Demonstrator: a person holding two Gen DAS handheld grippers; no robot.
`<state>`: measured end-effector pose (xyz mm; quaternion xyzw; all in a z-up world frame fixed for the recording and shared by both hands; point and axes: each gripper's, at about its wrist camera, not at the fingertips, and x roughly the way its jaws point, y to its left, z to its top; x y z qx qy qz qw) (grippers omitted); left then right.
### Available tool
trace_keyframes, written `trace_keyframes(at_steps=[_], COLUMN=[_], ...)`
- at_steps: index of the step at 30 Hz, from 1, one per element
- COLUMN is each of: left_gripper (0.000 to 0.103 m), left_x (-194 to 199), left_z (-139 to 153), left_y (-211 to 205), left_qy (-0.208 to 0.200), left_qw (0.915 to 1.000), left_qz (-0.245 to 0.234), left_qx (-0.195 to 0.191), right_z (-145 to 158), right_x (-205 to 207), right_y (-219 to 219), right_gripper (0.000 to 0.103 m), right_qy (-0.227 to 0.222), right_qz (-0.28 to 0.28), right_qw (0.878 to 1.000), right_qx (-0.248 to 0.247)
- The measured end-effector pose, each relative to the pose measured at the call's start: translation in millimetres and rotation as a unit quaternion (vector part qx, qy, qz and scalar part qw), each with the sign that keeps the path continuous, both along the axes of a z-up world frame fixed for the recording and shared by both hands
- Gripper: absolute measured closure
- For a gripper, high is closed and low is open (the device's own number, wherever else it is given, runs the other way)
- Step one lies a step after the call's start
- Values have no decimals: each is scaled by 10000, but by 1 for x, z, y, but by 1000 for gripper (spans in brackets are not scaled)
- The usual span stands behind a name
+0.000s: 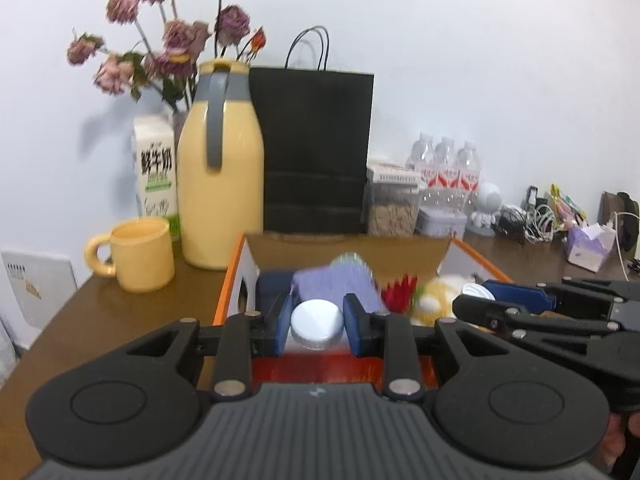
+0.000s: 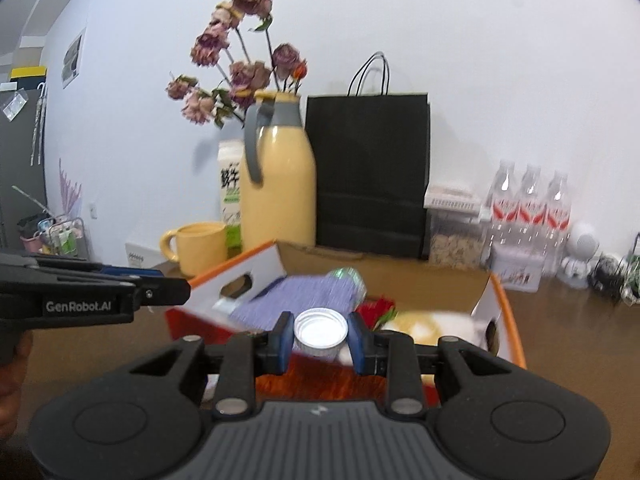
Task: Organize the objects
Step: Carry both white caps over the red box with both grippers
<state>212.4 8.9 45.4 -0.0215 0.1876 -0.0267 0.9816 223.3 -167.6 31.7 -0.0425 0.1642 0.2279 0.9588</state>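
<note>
The left gripper (image 1: 317, 326) has its jaws clamped on a white-capped bottle (image 1: 317, 323), the blue pads pressing the cap from both sides. The right gripper (image 2: 320, 335) is clamped the same way on a second bottle with a white ridged cap (image 2: 320, 332). Both caps sit upright between the pads, and the bottle bodies below them are hidden by the grippers.

Both grippers hang above an open cardboard box (image 1: 234, 276) with orange edges and a hand slot in its white side wall. Inside the box lie a purple cloth-like bundle (image 1: 338, 286), something red (image 1: 398, 294) and a yellow and white plush toy (image 1: 434, 298); all three are blurred. In the left wrist view the right gripper reaches in from the right edge, just beside the left one.

The box stands on a brown counter (image 1: 100, 320). Left of it is a yellow mug (image 1: 138, 254), and behind that a tall yellow jug (image 1: 220, 168) with a grey handle, a milk carton (image 1: 156, 170) and dried pink flowers (image 1: 168, 40). A black paper bag (image 1: 316, 148) stands behind the box against the white wall. Further right are a clear container (image 1: 394, 204), three water bottles (image 1: 446, 168), a small white figurine (image 1: 486, 206), tangled cables (image 1: 528, 220) and a tissue pack (image 1: 590, 246).
</note>
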Motion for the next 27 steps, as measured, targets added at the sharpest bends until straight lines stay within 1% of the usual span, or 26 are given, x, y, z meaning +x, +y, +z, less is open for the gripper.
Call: trace_keyframes(at_steps=[3, 8, 13, 15, 19, 24, 26, 27], left_gripper=[74, 74, 74, 74, 74, 74, 72, 68], left_x=[20, 51, 80, 88, 99, 101, 101, 101], left_z=[8, 10, 2, -4, -14, -19, -19, -20], left_y=[-7, -14, -15, -15, -14, -11, -9, -8], left_qy=[-57, -75, -2, 35, 144, 145, 134, 138], left_qw=[10000, 9997, 9992, 9992, 9993, 9993, 9992, 9992], left_qz=[50, 186, 348, 374, 339, 336, 384, 378], left_qx=[2, -117, -195, -120, -61, 30, 68, 83], right_z=[7, 9, 0, -7, -17, -25, -27, -28], right_x=[15, 44, 74, 82, 90, 94, 94, 94], right_y=[0, 3, 5, 2, -4, -4, -5, -5], right_gripper=[76, 76, 76, 76, 76, 75, 75, 72], right_qy=[-129, -134, -118, -61, 63, 204, 247, 268], right_qz=[-116, -387, -684, -767, -808, -796, -824, -831], right_qw=[9998, 9992, 9976, 9970, 9967, 9966, 9963, 9962], right_qx=[7, 8, 33, 50, 54, -32, -47, -42])
